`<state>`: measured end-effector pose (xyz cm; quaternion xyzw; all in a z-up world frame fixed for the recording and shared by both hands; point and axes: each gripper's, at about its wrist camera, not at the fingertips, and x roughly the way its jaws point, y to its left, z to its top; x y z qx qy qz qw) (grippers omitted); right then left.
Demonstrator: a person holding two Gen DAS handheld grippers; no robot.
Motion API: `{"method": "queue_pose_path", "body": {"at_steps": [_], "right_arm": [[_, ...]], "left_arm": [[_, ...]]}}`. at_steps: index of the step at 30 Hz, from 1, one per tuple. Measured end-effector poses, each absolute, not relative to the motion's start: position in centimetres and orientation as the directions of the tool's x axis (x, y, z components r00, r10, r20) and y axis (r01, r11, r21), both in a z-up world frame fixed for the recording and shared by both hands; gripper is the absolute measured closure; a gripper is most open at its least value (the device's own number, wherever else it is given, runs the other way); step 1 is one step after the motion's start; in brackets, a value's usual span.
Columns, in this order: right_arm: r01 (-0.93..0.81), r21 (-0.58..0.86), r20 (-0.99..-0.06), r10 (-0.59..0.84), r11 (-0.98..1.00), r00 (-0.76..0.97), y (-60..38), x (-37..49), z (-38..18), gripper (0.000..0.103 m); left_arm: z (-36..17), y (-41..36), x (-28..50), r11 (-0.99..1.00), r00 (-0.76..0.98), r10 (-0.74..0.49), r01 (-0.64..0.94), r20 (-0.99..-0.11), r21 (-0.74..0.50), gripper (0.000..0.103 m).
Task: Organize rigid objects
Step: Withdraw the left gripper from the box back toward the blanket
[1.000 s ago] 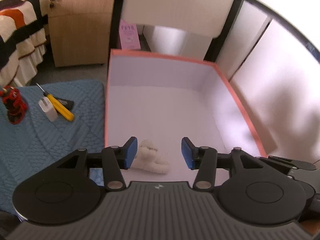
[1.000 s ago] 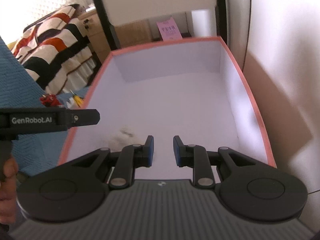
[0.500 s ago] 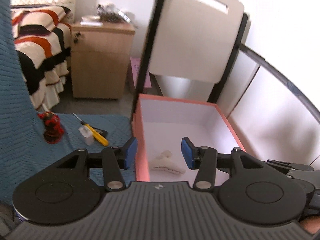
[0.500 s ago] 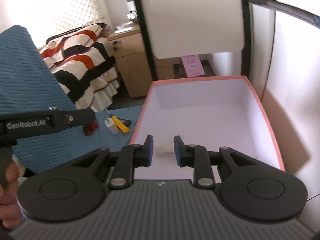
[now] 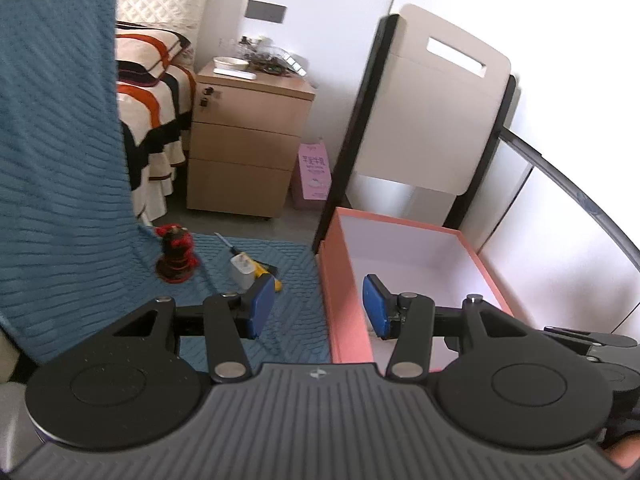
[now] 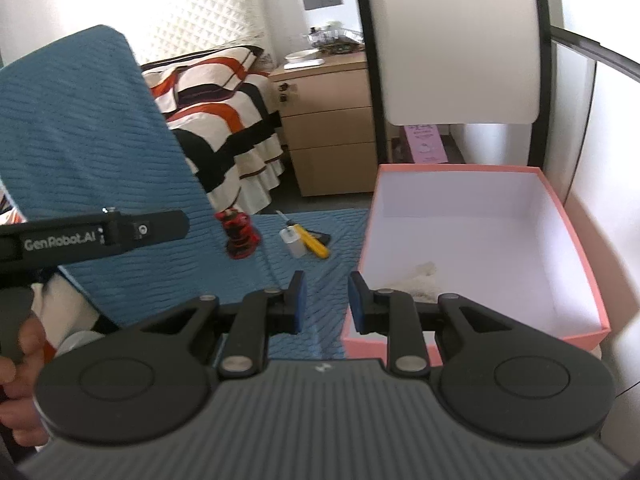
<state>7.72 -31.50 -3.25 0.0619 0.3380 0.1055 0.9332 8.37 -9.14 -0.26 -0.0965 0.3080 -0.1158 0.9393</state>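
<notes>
Your pink box sits at the right of the blue mat with a pale fuzzy item already inside, and the red toy, yellow screwdriver and white adapter lie on the mat just left of it. Both the left claw and right claw are spread and empty. Take the left claw low over the adapter, which seems to touch the screwdriver, and pinch its flat sides alone.
</notes>
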Motion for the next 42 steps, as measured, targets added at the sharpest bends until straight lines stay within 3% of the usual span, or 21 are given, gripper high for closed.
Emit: {"method": "queue_pose_path", "body": {"at_steps": [18, 42], "right_arm": [[-0.202, 0.212, -0.646, 0.293, 0.956, 0.705, -25.4, 2.9, -5.4, 0.076], [-0.185, 0.21, -0.688, 0.28, 0.96, 0.67, -24.5, 7.3, -8.1, 0.076]], "left_arm": [[-3.7, -1.8, 3.1, 0.963, 0.776, -0.219, 0.074, -0.592, -0.259, 0.048], [-7.2, -1.0, 9.4, 0.964, 0.732, -0.207, 0.039, -0.65, -0.263, 0.048]]}}
